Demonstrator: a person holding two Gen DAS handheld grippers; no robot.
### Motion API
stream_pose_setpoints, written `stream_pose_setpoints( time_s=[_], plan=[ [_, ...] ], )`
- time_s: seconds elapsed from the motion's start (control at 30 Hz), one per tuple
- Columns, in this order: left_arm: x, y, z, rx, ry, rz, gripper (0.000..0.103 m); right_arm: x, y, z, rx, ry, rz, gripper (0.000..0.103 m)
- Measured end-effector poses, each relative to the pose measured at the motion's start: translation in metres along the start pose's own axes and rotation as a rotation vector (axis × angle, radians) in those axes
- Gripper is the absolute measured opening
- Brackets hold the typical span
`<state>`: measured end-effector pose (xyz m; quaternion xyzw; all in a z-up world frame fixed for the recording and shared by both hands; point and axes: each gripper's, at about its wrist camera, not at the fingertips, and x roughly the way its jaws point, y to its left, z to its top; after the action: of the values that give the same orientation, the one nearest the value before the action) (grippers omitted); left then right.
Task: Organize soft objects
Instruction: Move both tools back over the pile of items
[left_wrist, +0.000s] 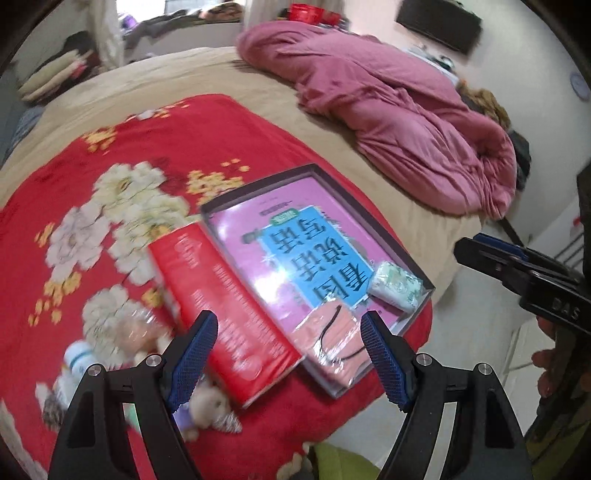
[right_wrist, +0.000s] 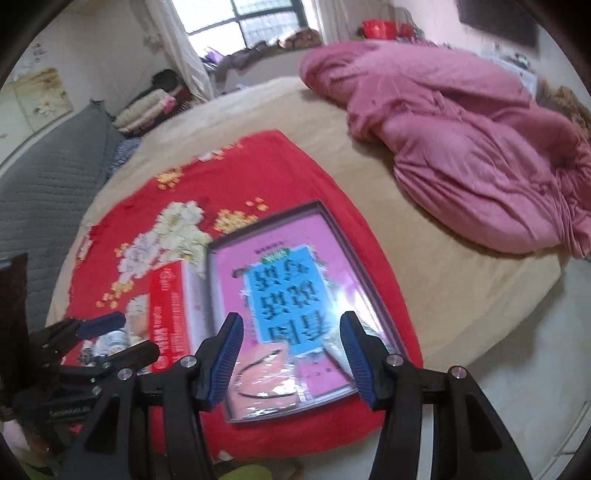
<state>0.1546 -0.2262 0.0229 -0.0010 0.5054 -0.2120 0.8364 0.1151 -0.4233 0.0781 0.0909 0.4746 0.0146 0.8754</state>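
Tray (left_wrist: 391, 236) on red blanket (left_wrist: 110, 155), near bed corner; book (left_wrist: 303, 251) fills its floor. Soft items in tray: mask pack (left_wrist: 332, 339) at near corner, tissue pack (left_wrist: 397, 286) at right wall. Plush toy (left_wrist: 210, 406) lies outside, left of red box (left_wrist: 221, 314).

Mask pack: light, limp, film slippery; judged best pinched across its middle. Plush: soft, compressible, easy on the body.

Left gripper (left_wrist: 290, 360) wide open, empty, above box and mask pack. Right gripper (right_wrist: 291, 360) about half open, empty, mask pack (right_wrist: 264, 376) below the gap.
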Motion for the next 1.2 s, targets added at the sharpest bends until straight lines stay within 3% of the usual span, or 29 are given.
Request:
stream_pose_setpoints(
  time_s=[0.4,0.77,1.0,1.2],
  plan=[
    [-0.074,0.091,-0.053,-0.199,-0.061,0.051,0.081,-0.022,0.090,-0.021,-0.120,-0.014,0.089,0.055],
    [-0.103,0.175,-0.114,-0.364,-0.069,0.122,0.081,-0.008,0.168,-0.053,-0.257,0.009,0.126,0.055],
    [-0.111,0.204,-0.151,-0.413,-0.050,0.141,0.081,0.006,0.205,-0.076,-0.321,0.058,0.156,0.055],
    [-0.108,0.220,-0.182,-0.475,-0.015,0.112,0.081,0.017,0.225,-0.093,-0.356,0.095,0.162,0.055]
  ],
)
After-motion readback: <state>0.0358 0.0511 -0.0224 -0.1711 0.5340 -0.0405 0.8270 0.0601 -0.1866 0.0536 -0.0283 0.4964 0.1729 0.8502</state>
